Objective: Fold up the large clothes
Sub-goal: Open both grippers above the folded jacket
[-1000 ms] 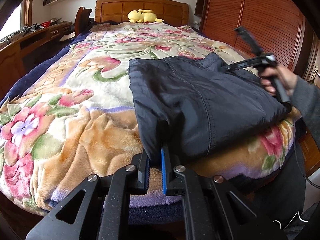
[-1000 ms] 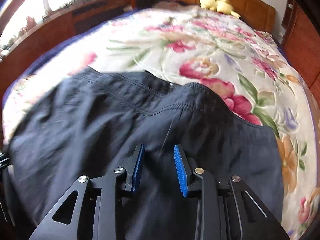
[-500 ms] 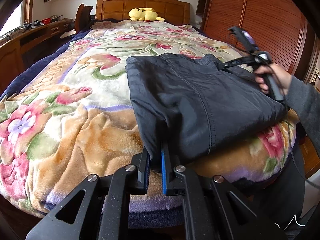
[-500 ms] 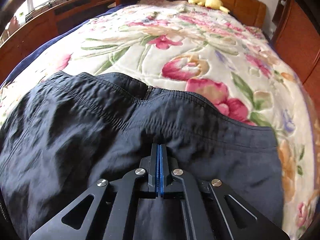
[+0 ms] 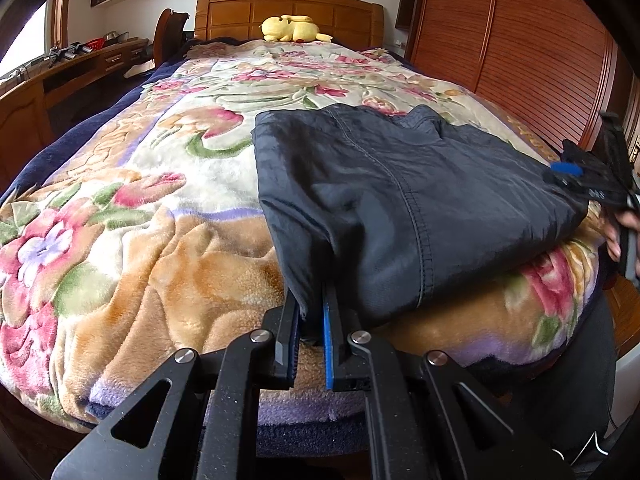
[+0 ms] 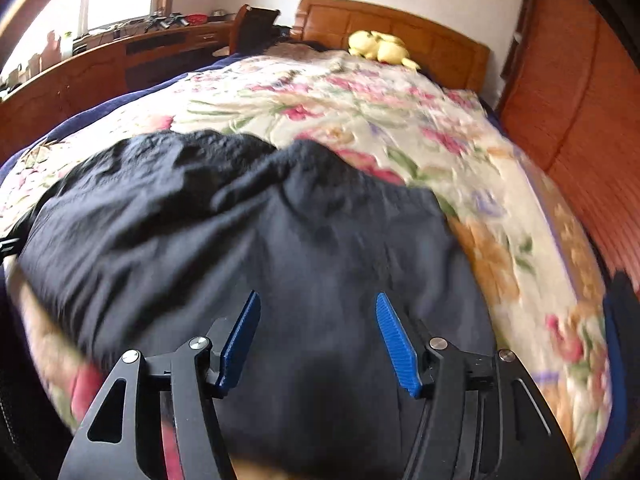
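- Blue pads of the left gripper (image 5: 310, 336) are clamped together on the near corner of the dark garment (image 5: 400, 200), a pinch of cloth caught between them at the foot of the bed.
- Right gripper (image 6: 318, 340): its jaws are opening, nothing between them, the cloth lying just beneath; in the left wrist view it shows at the garment's far right edge, gripped by a hand (image 5: 618, 232).
- The garment lies folded into a broad slab on the floral blanket (image 5: 120, 220), near the bed's foot on the right-hand side, its waistband toward the wooden headboard (image 5: 288, 12) and a yellow plush toy (image 5: 294, 28) well beyond.
- To my eye one fold is laid and the right side is letting go; the next move calls for a fresh hold on an edge or corner to carry it over.
- Both grippers tilt down toward the bed; the right wrist view is blurred.
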Motion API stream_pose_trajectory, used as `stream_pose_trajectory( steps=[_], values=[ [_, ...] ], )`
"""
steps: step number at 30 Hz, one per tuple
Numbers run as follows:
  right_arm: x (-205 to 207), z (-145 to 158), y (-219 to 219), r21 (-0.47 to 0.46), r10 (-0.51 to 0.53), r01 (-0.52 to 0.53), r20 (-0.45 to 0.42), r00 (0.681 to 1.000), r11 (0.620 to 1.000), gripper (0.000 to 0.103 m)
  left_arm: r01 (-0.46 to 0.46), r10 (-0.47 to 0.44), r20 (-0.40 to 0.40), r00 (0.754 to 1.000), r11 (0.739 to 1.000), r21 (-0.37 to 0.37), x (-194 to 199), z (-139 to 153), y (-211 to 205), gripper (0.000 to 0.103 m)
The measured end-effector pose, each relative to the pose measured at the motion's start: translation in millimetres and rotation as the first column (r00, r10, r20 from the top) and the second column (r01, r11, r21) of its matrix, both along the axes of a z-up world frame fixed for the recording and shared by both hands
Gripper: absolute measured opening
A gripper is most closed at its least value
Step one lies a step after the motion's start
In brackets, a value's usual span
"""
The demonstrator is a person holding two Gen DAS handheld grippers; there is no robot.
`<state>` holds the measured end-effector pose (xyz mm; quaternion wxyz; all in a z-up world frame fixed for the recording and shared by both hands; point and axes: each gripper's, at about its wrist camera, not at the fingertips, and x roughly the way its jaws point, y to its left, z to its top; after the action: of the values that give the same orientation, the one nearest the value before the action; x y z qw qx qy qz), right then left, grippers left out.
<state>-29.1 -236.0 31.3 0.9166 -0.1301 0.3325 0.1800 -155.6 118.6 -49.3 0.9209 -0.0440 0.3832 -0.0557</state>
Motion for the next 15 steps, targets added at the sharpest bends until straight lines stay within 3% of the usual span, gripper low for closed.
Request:
stream_pose_trajectory(
  steps=[11,15],
  values=[
    [-14.7,1.1,-67.1,0.088,-0.142,0.144,-0.032,0.989,0.986,0.062,0.000,0.000,-0.004,1.000,1.000,0.010,-0.2,-0.8,-1.9,0.009],
    [-0.6,-29.3,-79.6,0.119,-0.125,0.145,-0.160,0.979,0.982,0.062,0.001,-0.001,-0.004,1.000,1.000,0.007,0.3,-1.7,-2.2,0.009]
  ],
)
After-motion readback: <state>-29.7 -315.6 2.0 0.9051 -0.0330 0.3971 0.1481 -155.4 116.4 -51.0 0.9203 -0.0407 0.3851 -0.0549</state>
